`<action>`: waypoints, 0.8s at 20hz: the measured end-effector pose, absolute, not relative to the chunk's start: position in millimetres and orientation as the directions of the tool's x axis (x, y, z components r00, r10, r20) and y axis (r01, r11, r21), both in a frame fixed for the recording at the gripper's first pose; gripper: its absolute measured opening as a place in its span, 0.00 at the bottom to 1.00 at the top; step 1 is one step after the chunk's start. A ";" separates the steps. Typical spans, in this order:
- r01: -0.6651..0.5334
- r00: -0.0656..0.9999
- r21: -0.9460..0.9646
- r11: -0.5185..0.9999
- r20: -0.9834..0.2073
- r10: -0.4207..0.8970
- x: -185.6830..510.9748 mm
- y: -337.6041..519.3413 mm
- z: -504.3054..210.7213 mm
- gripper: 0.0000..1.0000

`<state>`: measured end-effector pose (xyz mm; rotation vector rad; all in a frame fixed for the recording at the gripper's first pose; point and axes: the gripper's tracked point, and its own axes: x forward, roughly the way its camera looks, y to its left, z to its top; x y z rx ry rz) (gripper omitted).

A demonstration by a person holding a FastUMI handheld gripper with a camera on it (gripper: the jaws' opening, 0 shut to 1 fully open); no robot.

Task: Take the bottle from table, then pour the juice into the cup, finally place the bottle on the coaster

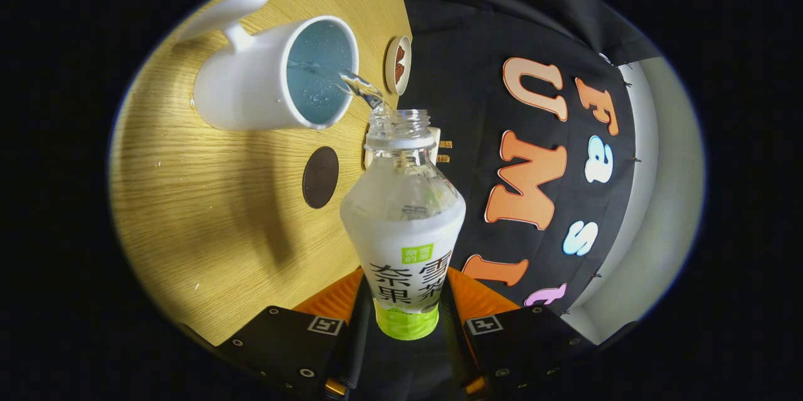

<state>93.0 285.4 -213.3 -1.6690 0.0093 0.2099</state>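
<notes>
I've got the bottle [403,225] clamped between my two fingers, the gripper [404,316] closed on its lower body, one finger pressing each side of the label. The cap is off, the neck is open and clear, and the upper half looks frosted and see-through above a white wrap with dark characters and a bright green band at the base. The bottle is tipped over, mouth pointing away from me toward the cup [270,74]. A thin clear stream [357,88] is leaving the mouth and arcing into the cup right now, and the liquid inside looks pale blue and bubbly. The cup is white with a long curved handle, standing on the wooden table [207,213] just beyond the bottle's mouth, near the table's far edge. The dark round coaster [320,177] lies on the wood, bare, between the cup and my fingers, beside the bottle's shoulder. A small round dish [398,64] sits at the table's edge past the cup.
</notes>
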 end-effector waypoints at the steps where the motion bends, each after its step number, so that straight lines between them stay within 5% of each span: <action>1: -0.129 0.983 -0.985 -0.112 -0.142 0.118 92.7 285.9 -212.0 0.56; 16: -0.121 0.982 -0.979 -0.166 -0.143 0.124 95.7 289.8 -196.9 0.56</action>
